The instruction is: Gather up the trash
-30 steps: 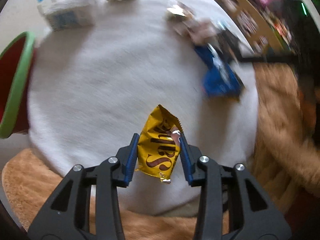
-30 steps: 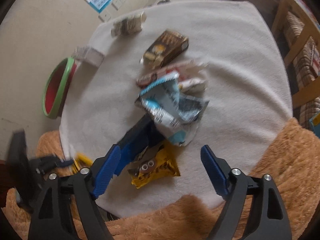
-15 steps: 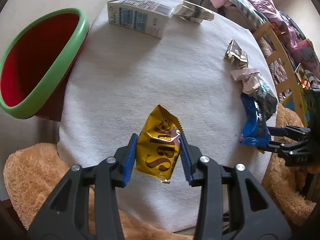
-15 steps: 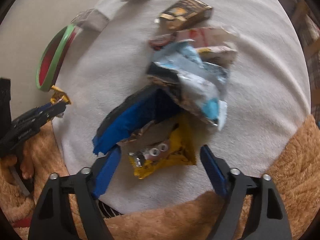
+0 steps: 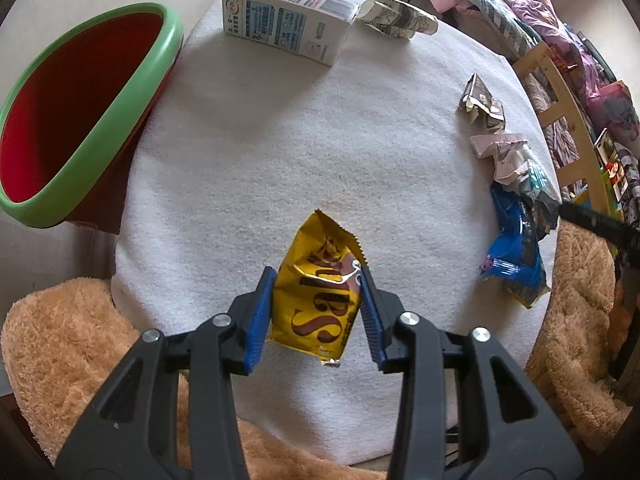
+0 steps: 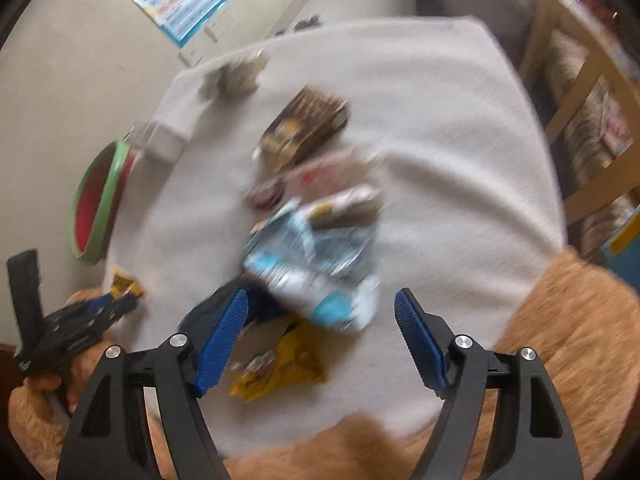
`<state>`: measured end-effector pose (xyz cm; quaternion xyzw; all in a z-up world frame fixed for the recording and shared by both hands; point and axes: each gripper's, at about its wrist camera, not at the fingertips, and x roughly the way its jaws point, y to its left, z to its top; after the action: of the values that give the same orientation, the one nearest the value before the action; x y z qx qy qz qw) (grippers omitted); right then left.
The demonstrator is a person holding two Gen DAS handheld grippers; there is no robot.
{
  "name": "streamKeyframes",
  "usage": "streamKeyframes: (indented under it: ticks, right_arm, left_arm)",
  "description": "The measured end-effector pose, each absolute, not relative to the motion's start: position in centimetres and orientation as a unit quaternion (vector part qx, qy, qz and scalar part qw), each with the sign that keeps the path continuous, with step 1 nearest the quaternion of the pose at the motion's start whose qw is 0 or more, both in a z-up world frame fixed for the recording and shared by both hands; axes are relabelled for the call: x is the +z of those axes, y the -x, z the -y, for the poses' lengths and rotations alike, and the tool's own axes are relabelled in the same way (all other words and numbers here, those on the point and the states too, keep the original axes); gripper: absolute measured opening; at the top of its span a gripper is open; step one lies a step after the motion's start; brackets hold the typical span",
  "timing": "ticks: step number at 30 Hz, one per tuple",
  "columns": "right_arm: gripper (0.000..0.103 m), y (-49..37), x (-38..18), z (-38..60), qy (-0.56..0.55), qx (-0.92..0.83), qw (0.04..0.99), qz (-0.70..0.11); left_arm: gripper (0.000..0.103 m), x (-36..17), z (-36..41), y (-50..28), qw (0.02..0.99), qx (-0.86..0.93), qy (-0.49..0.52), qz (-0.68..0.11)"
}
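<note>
My left gripper (image 5: 318, 304) is shut on a yellow snack wrapper (image 5: 318, 300) and holds it above the white cloth (image 5: 280, 152). A red bin with a green rim (image 5: 80, 120) stands off the table's left edge. My right gripper (image 6: 320, 336) is open and empty above a pile of wrappers: a crumpled light-blue one (image 6: 316, 256), a dark blue one (image 6: 260, 304) and a yellow one (image 6: 280, 368). The left gripper with its wrapper shows at the left of the right wrist view (image 6: 116, 300). The right wrist view is blurred.
A white milk carton (image 5: 288, 28) and a folded paper carton (image 5: 400, 20) lie at the far edge of the cloth. A brown box (image 6: 308, 128) and more crumpled wrappers (image 5: 504, 152) lie on it. Tan furry cushions (image 5: 60, 340) ring the table. A wooden chair (image 6: 580, 100) stands right.
My left gripper has swung left with the yellow wrapper, bringing the bin and milk carton closer into view. My right gripper has shifted over the wrapper pile and is still moving.
</note>
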<state>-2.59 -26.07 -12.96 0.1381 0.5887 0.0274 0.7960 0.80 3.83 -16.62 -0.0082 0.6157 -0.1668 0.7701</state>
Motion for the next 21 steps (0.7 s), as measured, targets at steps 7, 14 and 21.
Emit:
streamKeyframes:
  ticks: [7, 14, 21]
  right_arm:
    - [0.074, 1.1, -14.6, 24.2, -0.116, 0.055, 0.789, -0.601]
    - [0.065, 1.1, -15.2, 23.6, -0.122, 0.062, 0.788, -0.6]
    - [0.026, 1.4, -13.9, 23.9, -0.136, 0.075, 0.801, -0.578]
  left_arm:
    - [0.039, -16.9, -3.8, -0.9, 0.767, -0.168, 0.008, -0.619]
    - [0.054, -17.2, -3.6, -0.9, 0.763, -0.172, 0.006, -0.623]
    - [0.06, -16.7, -4.3, -0.9, 0.768, -0.169, 0.029, -0.617]
